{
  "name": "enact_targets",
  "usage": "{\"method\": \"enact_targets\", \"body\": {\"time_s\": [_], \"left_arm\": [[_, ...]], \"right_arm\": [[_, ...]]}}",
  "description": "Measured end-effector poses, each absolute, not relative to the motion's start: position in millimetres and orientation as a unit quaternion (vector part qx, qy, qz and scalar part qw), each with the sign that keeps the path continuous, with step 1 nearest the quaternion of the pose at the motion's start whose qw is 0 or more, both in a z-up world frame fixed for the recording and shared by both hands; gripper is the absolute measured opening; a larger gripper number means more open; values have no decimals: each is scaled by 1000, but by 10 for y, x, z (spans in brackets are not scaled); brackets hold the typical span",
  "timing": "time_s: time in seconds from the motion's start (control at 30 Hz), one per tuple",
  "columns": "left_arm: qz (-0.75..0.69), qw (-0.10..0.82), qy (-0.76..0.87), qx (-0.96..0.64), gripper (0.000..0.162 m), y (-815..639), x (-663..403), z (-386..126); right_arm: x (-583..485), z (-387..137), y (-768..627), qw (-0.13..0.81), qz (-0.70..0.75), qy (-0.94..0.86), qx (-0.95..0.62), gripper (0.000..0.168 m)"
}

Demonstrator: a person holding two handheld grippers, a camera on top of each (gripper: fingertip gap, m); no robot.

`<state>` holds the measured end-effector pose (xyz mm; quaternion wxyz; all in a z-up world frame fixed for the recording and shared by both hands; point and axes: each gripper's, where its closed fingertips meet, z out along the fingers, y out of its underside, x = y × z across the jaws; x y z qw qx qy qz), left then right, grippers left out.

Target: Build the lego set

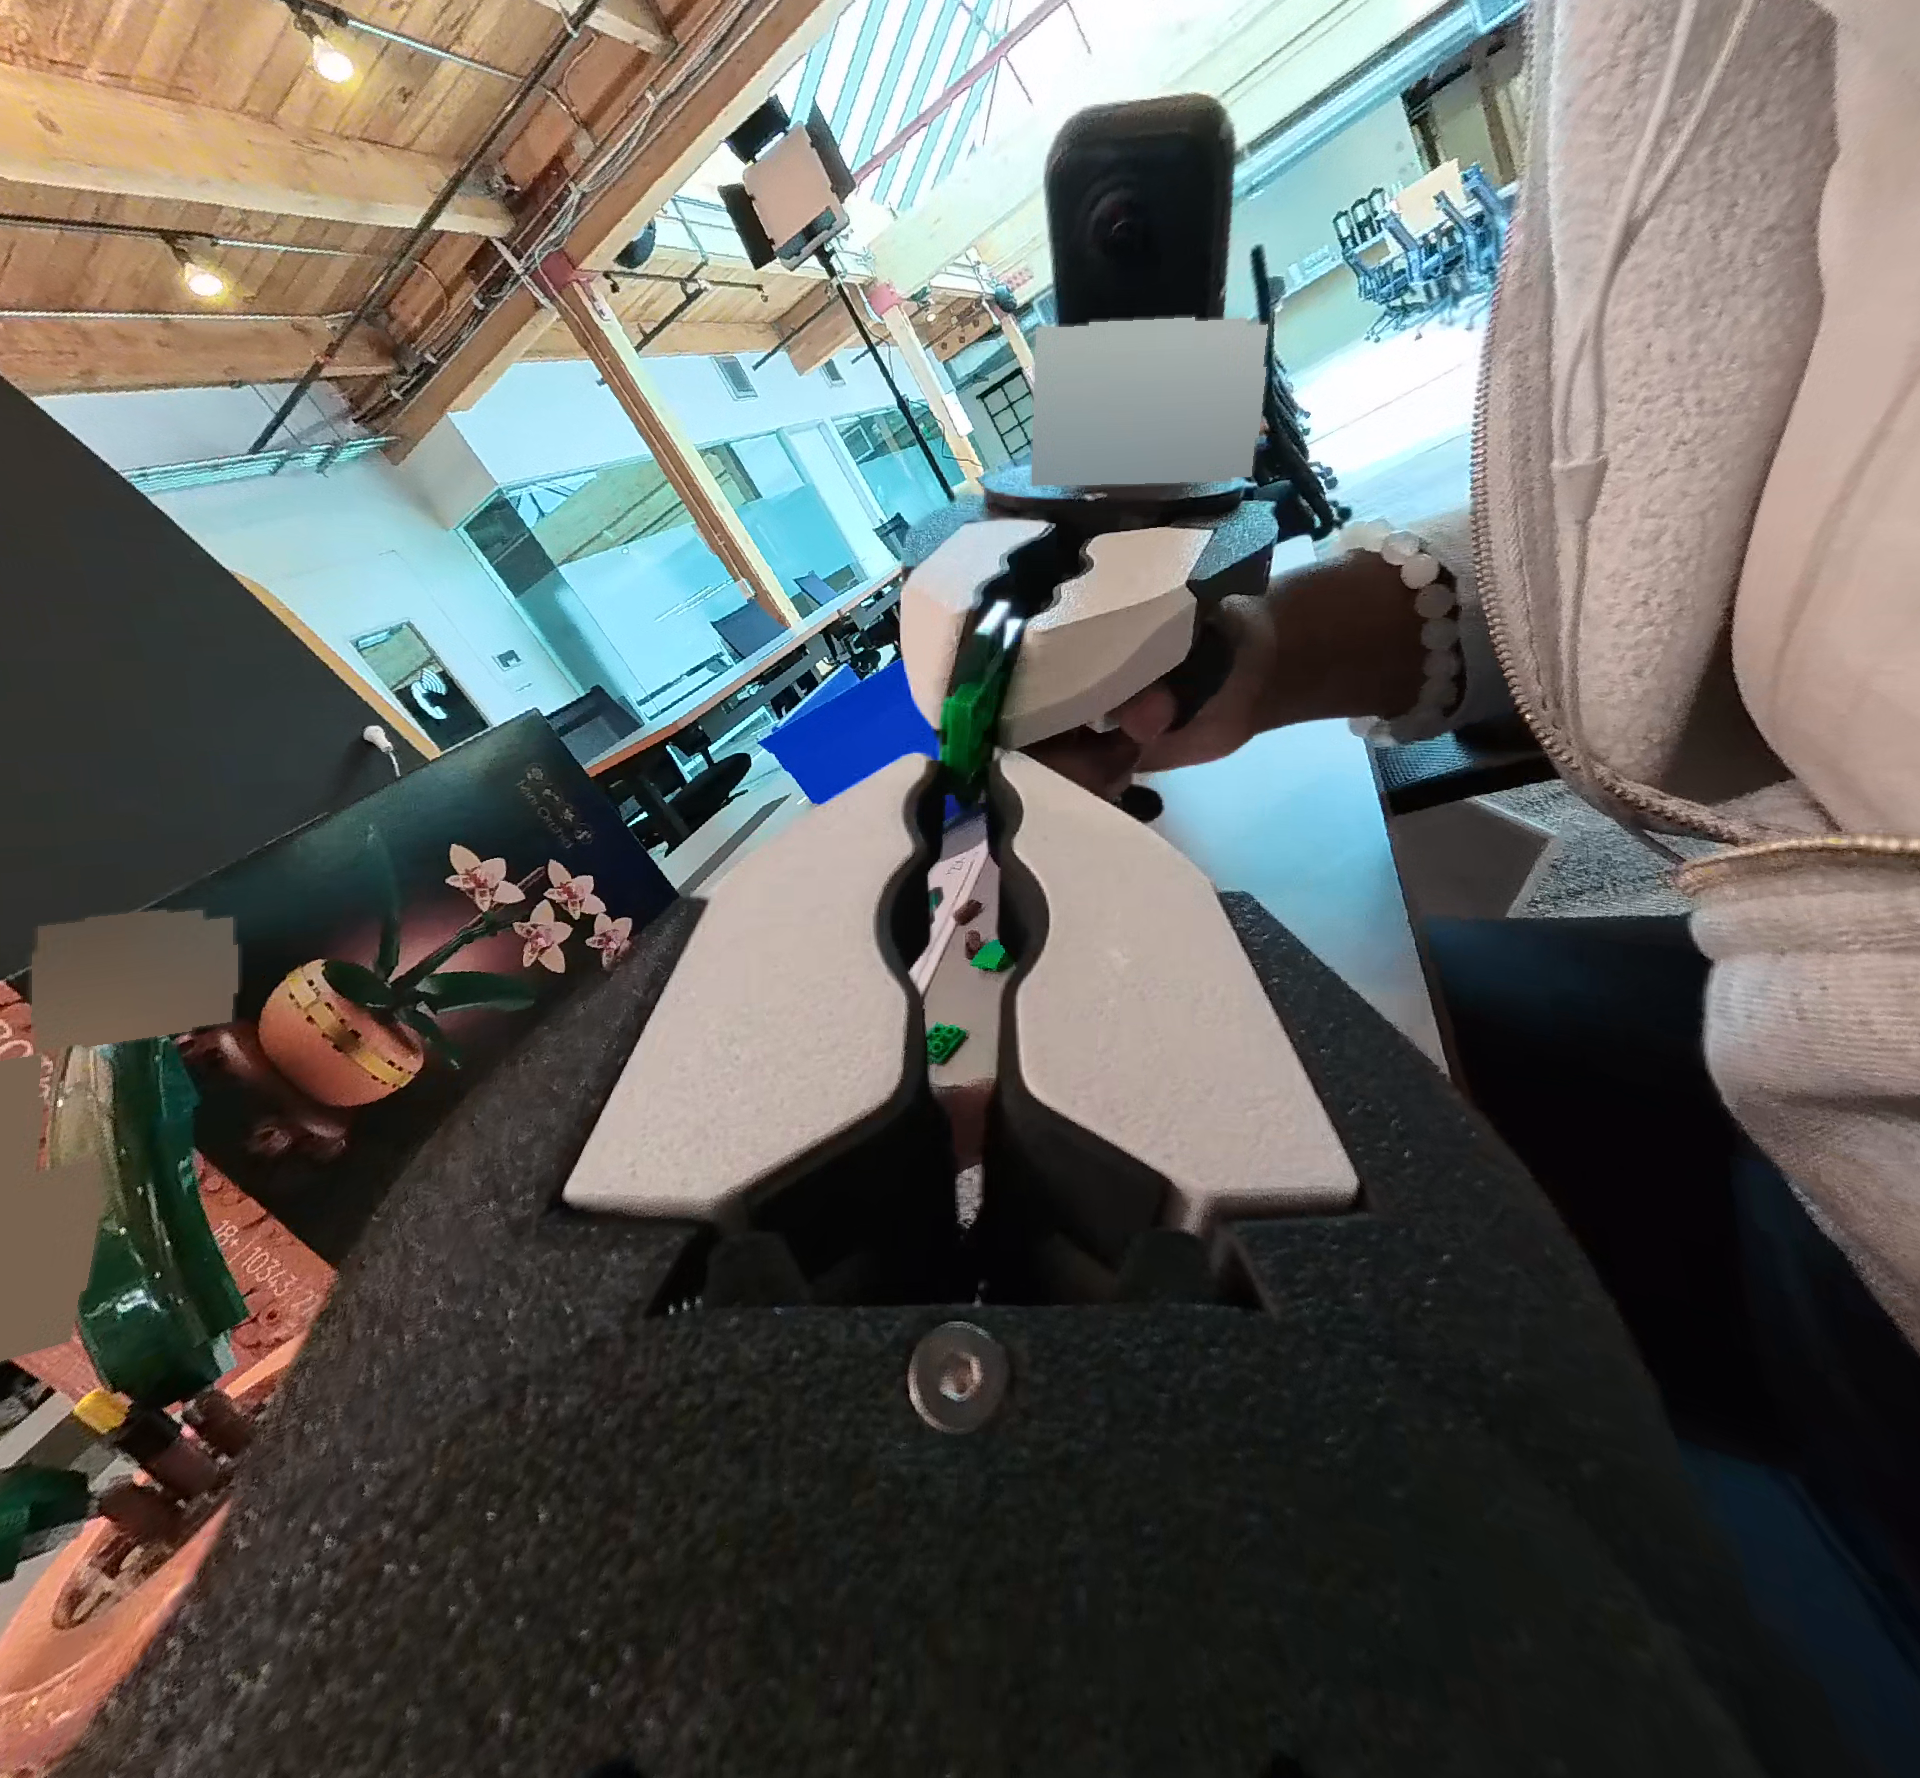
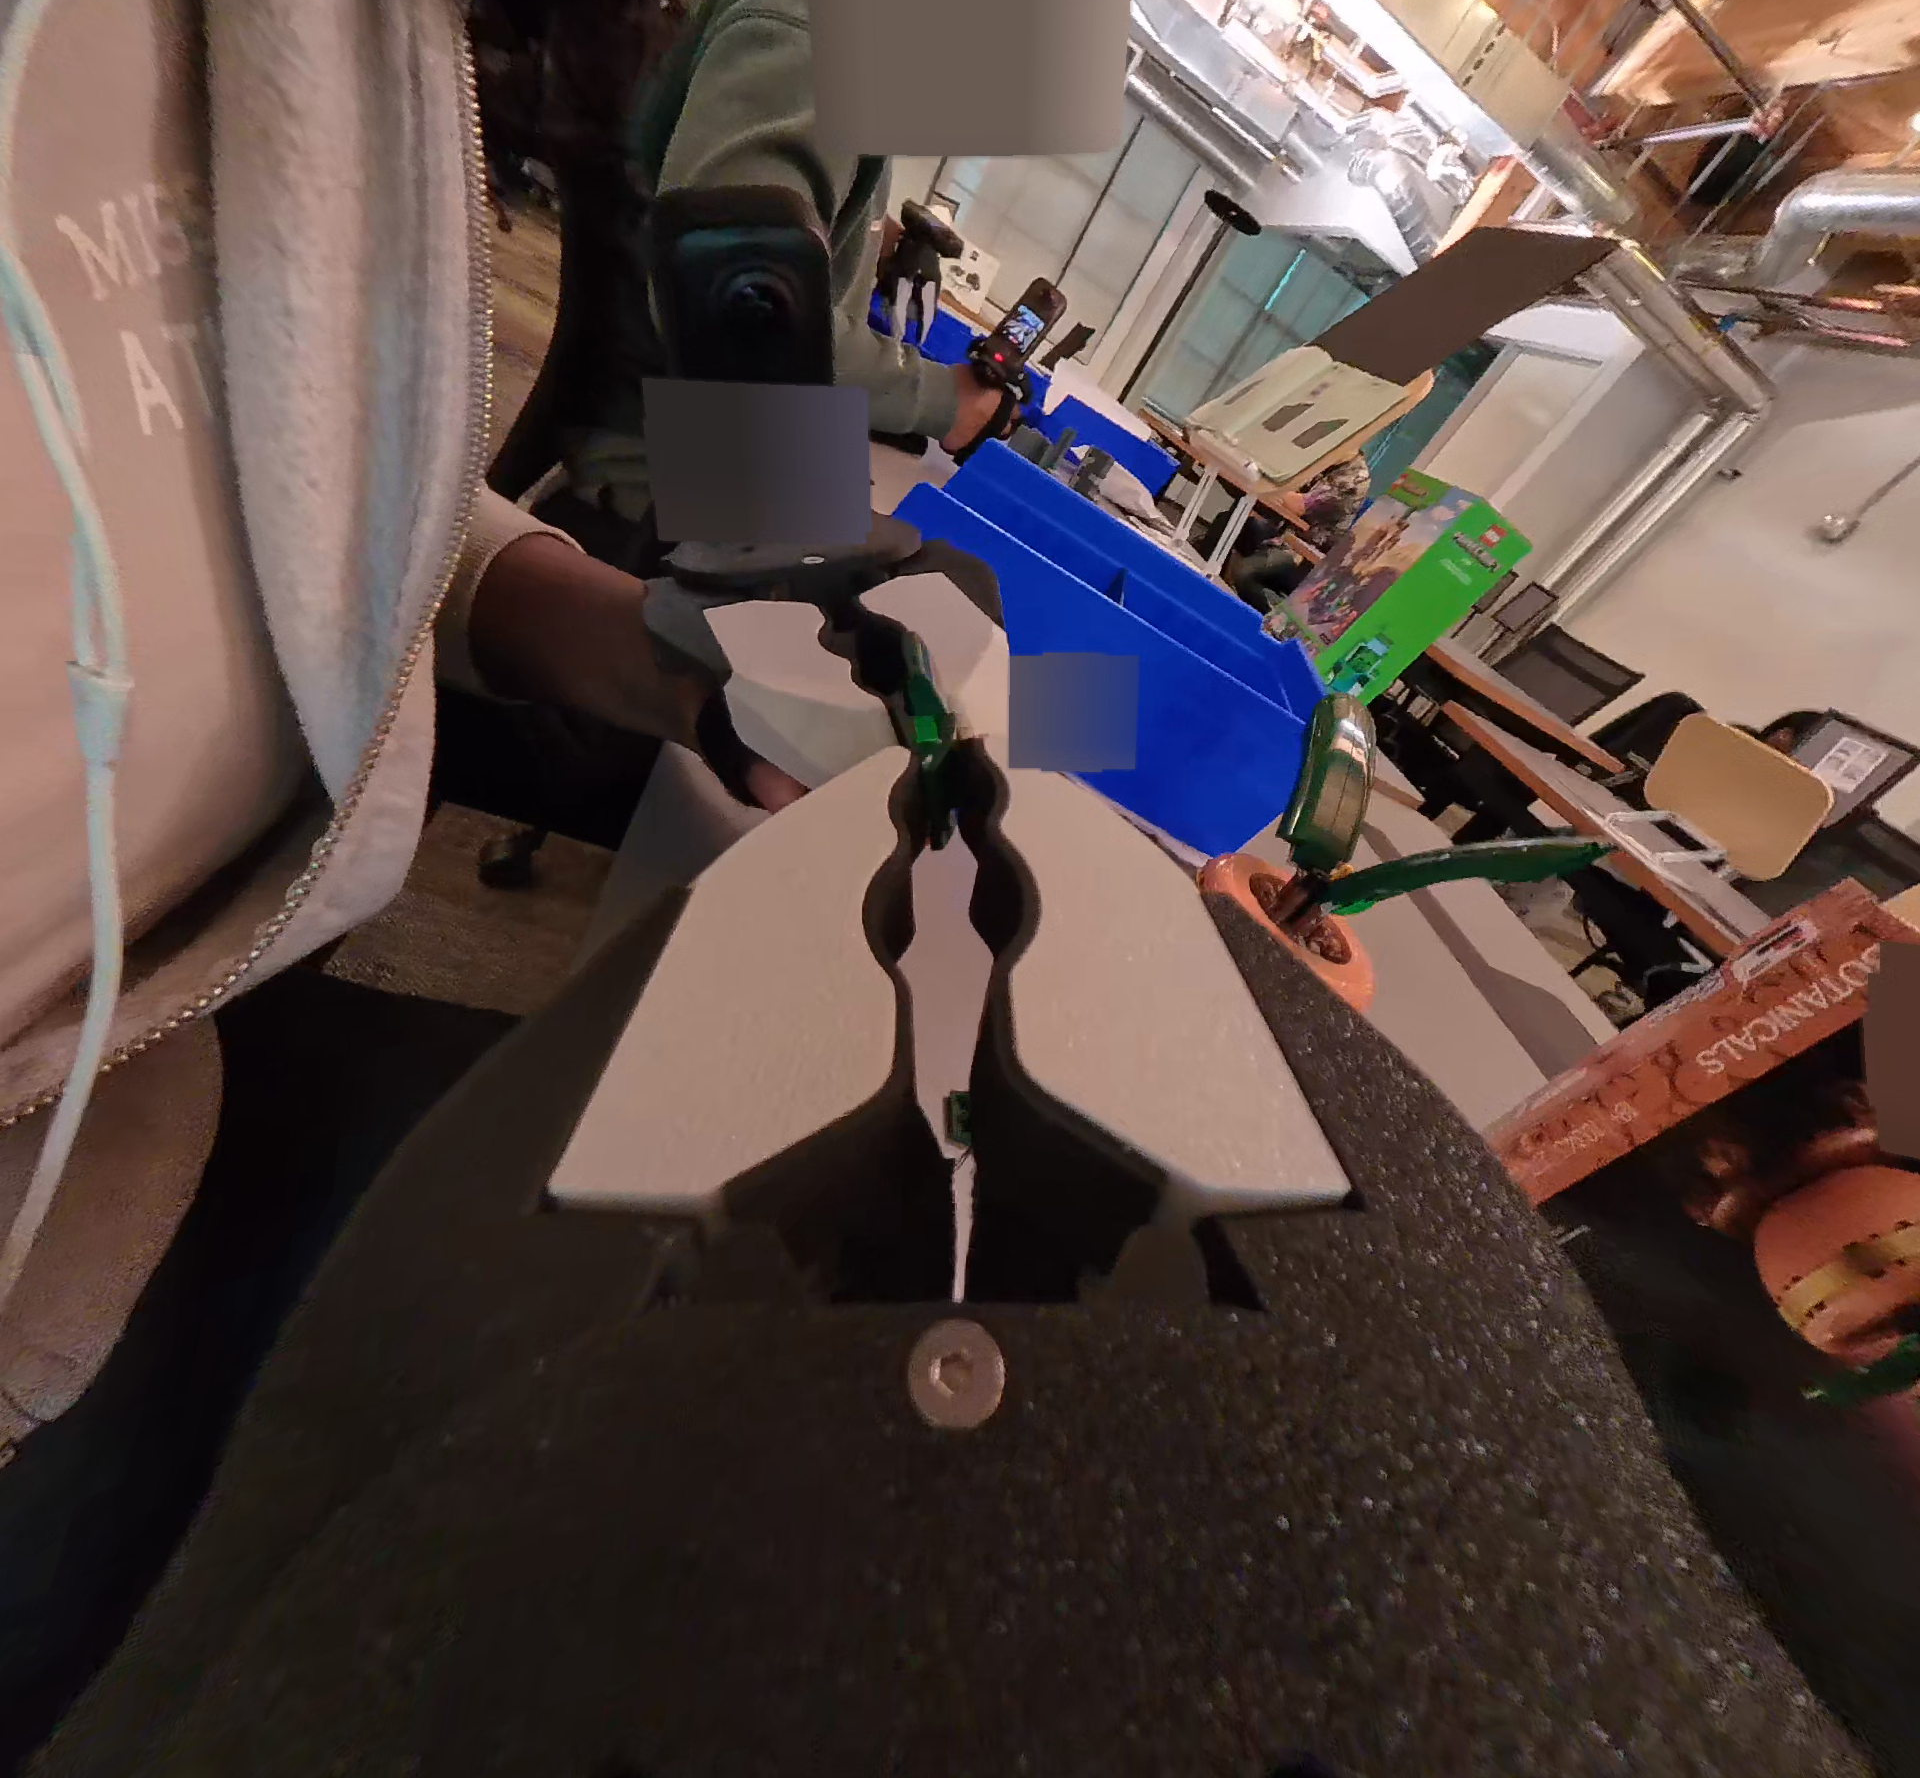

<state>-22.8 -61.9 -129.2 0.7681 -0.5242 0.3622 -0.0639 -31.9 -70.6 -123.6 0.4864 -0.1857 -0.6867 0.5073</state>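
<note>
1. My left gripper [image 1: 961,772] and right gripper [image 2: 940,793] meet tip to tip above the table [image 1: 1288,855], both clamped on one green lego stem [image 1: 971,710].
2. The stem bridges the two sets of fingertips, held off the table.
3. Loose green bricks [image 1: 945,1040] lie on the table below the stem.
4. The potted lego plant [image 2: 1320,855] stands right of the stem, before the blue bin [image 2: 1143,648].
</note>
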Motion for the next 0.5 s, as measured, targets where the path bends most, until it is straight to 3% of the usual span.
{"method": "enact_targets", "body": {"time_s": [0.13, 0.27, 0.33, 0.43, 0.5], "left_arm": [[-67, 764, 346, -540, 24, -558, -257, -1339], [-66, 767, 349, -534, 11, -580, -254, -1349], [-70, 765, 345, -539, 11, -562, -266, -1370], [-63, 762, 342, -547, 25, -541, -280, -1399], [-71, 757, 348, -548, 21, -554, -266, -1414]], "right_arm": [[-336, -1290, -697, 455, 540, -672, -225, 5], [-359, -1334, -657, 407, 569, -660, -275, 6], [-368, -1365, -639, 390, 567, -663, -294, 6], [-383, -1441, -607, 359, 561, -670, -329, 5], [-391, -1485, -566, 336, 560, -669, -356, 5]]}}
